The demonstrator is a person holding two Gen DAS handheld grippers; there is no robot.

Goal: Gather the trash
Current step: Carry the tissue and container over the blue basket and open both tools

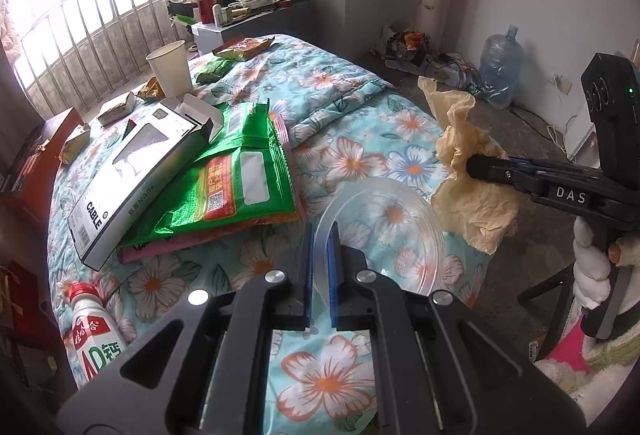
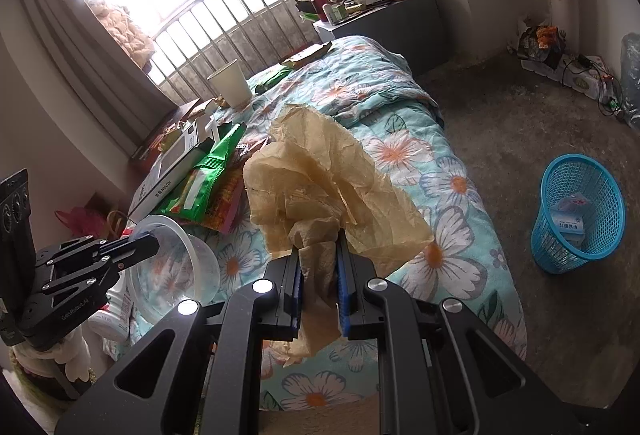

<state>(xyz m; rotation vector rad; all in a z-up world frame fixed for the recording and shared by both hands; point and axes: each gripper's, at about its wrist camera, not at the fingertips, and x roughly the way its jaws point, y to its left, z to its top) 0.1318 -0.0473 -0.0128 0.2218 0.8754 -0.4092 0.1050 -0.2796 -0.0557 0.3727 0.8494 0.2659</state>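
Note:
My left gripper (image 1: 322, 235) is shut on the near rim of a clear plastic bowl (image 1: 384, 231), holding it tilted just above the floral quilt (image 1: 344, 95). From the right wrist view the same left gripper (image 2: 150, 244) and bowl (image 2: 180, 271) appear at the lower left. My right gripper (image 2: 318, 259) is shut on a crumpled tan paper (image 2: 320, 175) that fans out above its fingers. The paper (image 1: 468, 175) and right gripper (image 1: 474, 165) show at the right of the left wrist view, off the bed's edge. A blue mesh wastebasket (image 2: 580, 211) stands on the floor with a carton inside.
On the quilt lie green snack bags (image 1: 236, 179), a white cable box (image 1: 132, 171), a paper cup (image 1: 170, 67), small wrappers (image 1: 116, 109) and a milk bottle (image 1: 94, 331). A water jug (image 1: 500, 63) and cables sit by the far wall. A window railing runs behind the bed.

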